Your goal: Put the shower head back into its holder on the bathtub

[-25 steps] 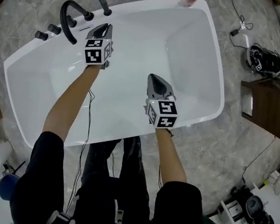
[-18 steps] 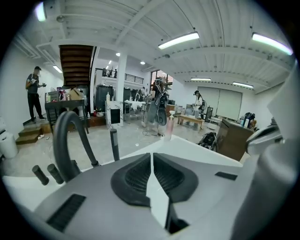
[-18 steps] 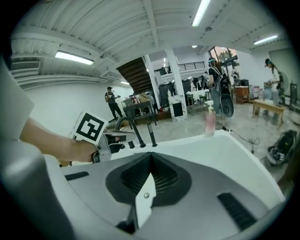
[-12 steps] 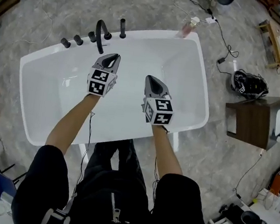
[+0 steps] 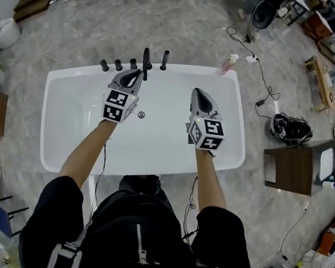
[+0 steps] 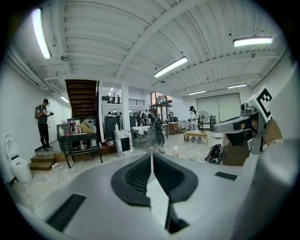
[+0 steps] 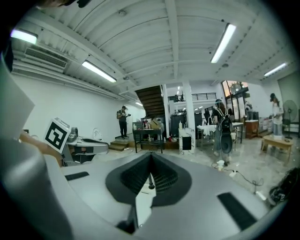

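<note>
— Where do the tongs sit?
— Both hang over the white bathtub [image 5: 65, 130]. The left tongs [image 5: 136, 73] and right tongs [image 5: 197, 93] are each clenched, with nothing between the jaws.
— And the shower head?
— The shower head [image 5: 164, 59] stands upright on the tub's far rim, just right of the black spout [image 5: 146, 64]; the knobs [image 5: 118, 65] lie left of that. Neither tongs holds it.

Bright even light from ceiling tube lamps [image 6: 170, 67], strong fisheye bending, dark corners
</note>
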`<state>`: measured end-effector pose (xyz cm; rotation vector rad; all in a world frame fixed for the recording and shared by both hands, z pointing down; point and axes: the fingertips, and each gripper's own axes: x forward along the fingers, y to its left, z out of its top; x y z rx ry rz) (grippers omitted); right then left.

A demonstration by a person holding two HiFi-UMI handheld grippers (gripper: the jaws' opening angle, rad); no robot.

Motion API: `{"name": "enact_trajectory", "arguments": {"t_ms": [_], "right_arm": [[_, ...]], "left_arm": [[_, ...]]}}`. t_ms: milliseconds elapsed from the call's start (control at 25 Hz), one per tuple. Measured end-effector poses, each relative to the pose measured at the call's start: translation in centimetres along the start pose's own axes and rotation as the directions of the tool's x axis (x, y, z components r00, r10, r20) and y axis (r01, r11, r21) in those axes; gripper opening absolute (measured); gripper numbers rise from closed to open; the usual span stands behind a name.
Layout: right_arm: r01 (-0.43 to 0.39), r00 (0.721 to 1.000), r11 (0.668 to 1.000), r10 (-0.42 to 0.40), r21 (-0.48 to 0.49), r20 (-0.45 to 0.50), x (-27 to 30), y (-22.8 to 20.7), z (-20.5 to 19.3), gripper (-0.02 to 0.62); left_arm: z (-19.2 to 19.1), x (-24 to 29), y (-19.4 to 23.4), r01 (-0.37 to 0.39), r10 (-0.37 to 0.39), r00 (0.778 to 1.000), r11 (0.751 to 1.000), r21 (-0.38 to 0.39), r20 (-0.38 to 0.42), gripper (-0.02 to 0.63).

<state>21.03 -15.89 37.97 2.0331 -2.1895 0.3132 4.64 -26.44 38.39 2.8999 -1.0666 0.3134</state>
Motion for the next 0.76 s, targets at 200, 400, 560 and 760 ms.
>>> {"name": "enact_trajectory", "arguments": {"t_ms": [200,400,560,760], "right_arm": [[-0.021,0.999,1.000,0.022,-0.007,0.042,-1.6,2.1,2.5,0.005],[-0.027,0.999,1.000,0.027,-0.010,0.039,-2.7,4.0,1.5,0.005],[-0.024,0.999,0.999,0.025,-0.022,0.044,-2.7,6.0,1.4,0.005],[-0.027,0.999,1.000,0.028,-0.011,0.036,-3.3,9.1,-0.6,0.005]], "left_arm": [[3.4,-4.9,0.8,-0.018,0.020,0.998,0.999,-0.031,0.062,0.037],[3.6,-8.4,1.2,-0.014,0.017,0.996,1.000,-0.026,0.085,0.037],[2.8,-10.3,2.2,-0.005,0.007,0.996,1.000,-0.024,0.085,0.037],[-0.3,-12.7,3.0,-0.010,0.012,0.998,0.999,-0.041,0.064,0.037]]}}
